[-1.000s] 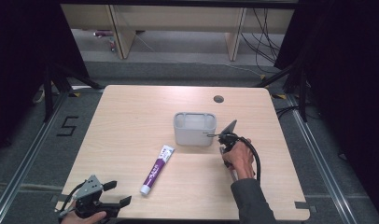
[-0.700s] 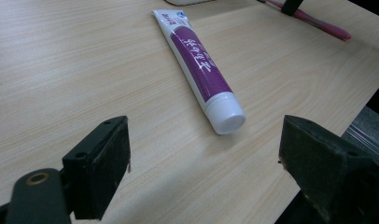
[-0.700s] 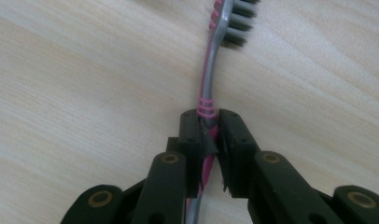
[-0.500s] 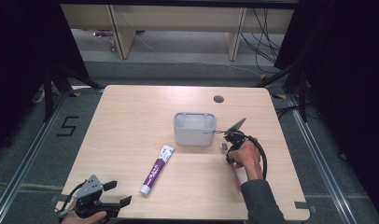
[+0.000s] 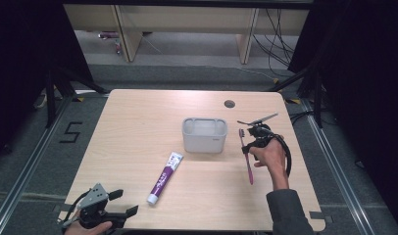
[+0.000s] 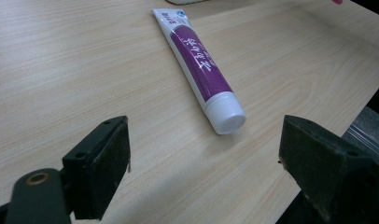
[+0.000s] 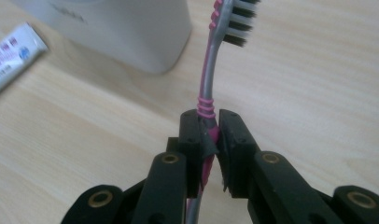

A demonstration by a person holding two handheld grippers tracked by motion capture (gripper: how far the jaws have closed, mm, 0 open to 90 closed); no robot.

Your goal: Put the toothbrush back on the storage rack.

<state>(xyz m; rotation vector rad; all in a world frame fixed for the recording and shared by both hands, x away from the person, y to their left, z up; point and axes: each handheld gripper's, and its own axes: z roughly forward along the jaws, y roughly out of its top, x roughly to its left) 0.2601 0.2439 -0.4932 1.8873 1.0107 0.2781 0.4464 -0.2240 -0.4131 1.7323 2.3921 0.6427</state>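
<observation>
Two jaws pinch toothbrush neck (right gripper view); high view blurs grip.

The toothbrush bristle tip is cut off at the top edge; its handle end is hidden behind the tool's jaws.

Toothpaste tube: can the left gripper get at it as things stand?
Probably yes. The left gripper is open and aimed at the toothpaste tube, whose cap end faces it across bare table. The right gripper holds the toothbrush well off to the side.
</observation>
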